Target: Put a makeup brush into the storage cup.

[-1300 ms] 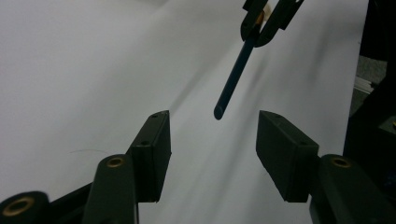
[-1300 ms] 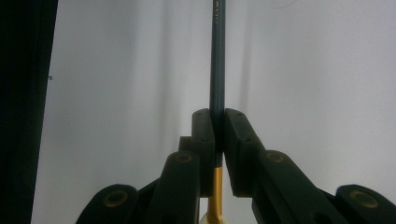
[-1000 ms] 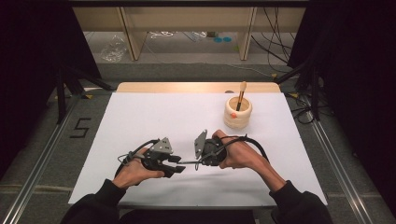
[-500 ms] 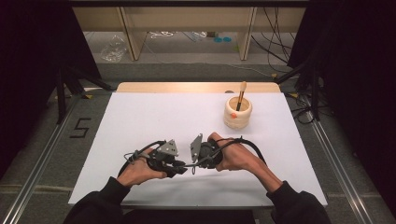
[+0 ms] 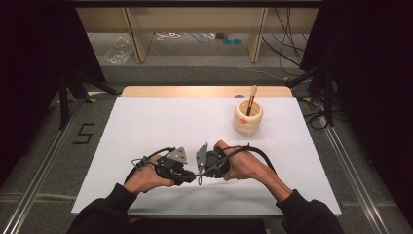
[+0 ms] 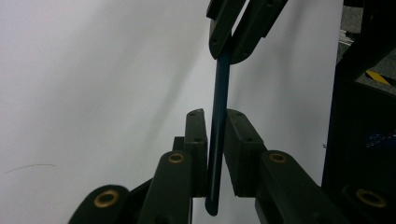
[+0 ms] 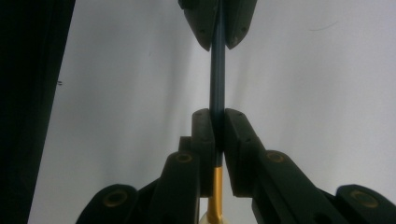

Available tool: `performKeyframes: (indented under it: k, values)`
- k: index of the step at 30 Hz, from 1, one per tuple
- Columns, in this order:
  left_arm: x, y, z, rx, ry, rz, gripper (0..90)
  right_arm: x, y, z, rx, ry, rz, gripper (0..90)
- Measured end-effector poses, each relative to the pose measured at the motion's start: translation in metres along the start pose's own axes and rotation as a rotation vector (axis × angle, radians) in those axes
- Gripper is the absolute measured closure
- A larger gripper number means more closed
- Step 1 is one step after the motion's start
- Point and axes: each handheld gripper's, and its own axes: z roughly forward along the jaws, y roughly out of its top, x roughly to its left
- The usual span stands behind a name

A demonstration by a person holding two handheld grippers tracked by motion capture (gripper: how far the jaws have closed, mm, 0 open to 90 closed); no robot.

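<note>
Handover is the step in hand, I judge: near the table's (image 5: 146,122) six o'clock edge the left tool (image 5: 184,176) and the right tool (image 5: 199,176) meet tip to tip, and a thin dark blue brush handle (image 6: 218,116) runs between them above the white surface. In the right gripper view the right tool is clamped on the handle just ahead of its gold ferrule (image 7: 215,193), while in the left gripper view the left tool's jaws stand a little apart around the handle's butt end, not yet pinching. To do it well, close the left tool squarely before the right lets go, keeping the handle level; farther off at two o'clock, the wooden pot (image 5: 248,118) holds another brush (image 5: 251,100).
</note>
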Motion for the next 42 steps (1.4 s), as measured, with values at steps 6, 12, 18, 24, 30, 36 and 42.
performKeyframes:
  k: [6, 12, 18, 24, 30, 36, 42]
  values:
    - [0.001, 0.000, 0.002, 0.017, -0.015, 0.012, 81.0, 0.001, 0.001, 0.002, 0.009, -0.001, -0.001, 83.2]
    - [0.001, 0.000, 0.001, 0.009, -0.026, 0.015, 84.5, 0.000, 0.000, 0.002, -0.007, -0.010, -0.012, 81.7]
    - [0.001, -0.002, 0.000, 0.007, -0.013, 0.013, 84.6, -0.002, 0.001, -0.006, -0.031, -0.081, 0.007, 68.7]
    - [0.007, -0.002, -0.011, -0.057, 0.051, -0.014, 84.6, -0.002, -0.011, -0.031, -0.161, -0.204, 0.173, 55.9]
    - [0.015, -0.004, -0.028, -0.169, 0.135, -0.088, 84.6, 0.009, -0.032, -0.049, -0.355, -0.263, 0.449, 48.6]
    - [0.022, -0.005, -0.038, -0.255, 0.169, -0.140, 84.6, 0.009, -0.056, -0.050, -0.509, -0.257, 0.661, 45.1]
    - [0.021, -0.003, -0.046, -0.336, 0.171, -0.174, 84.6, 0.004, -0.071, -0.037, -0.618, -0.191, 0.801, 43.9]
